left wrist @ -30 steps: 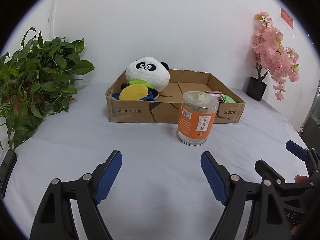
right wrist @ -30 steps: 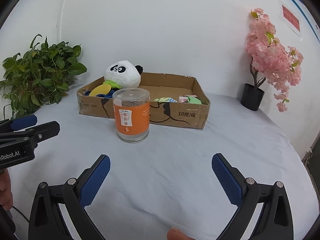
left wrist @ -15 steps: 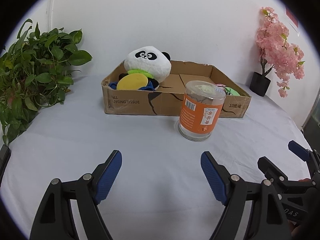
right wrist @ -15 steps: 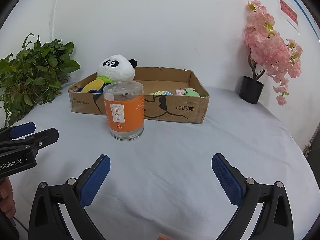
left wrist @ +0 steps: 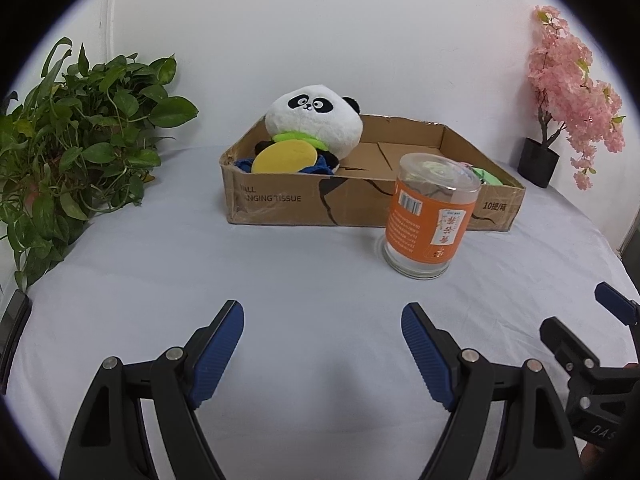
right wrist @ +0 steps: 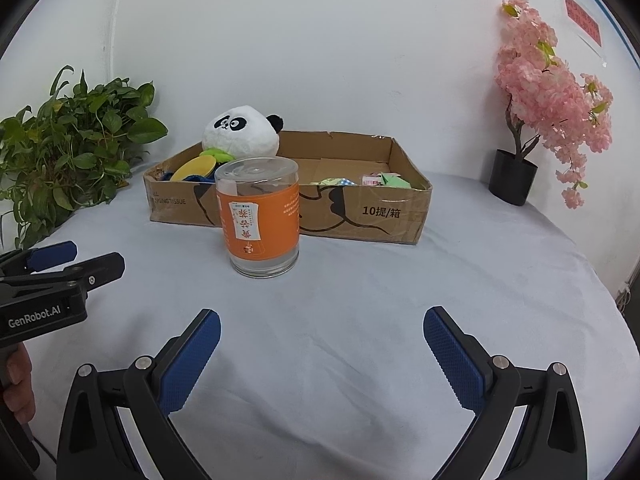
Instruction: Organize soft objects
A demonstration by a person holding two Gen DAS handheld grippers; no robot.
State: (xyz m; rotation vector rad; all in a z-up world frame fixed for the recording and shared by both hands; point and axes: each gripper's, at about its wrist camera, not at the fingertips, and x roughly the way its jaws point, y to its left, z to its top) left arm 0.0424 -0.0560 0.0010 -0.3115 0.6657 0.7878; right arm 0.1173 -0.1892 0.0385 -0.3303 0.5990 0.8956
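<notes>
plush panda [left wrist: 314, 118], matt cardboard box [left wrist: 280, 204]

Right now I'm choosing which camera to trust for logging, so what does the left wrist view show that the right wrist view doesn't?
Only the left wrist view shows the barcode on the clear orange-labelled jar. Only the right wrist view shows the red wall sign and a person's fingers at the left edge. Both show the plush panda toy in the shallow cardboard box, the green leafy plant, the pink blossom tree, and both hand-held grippers open.
</notes>
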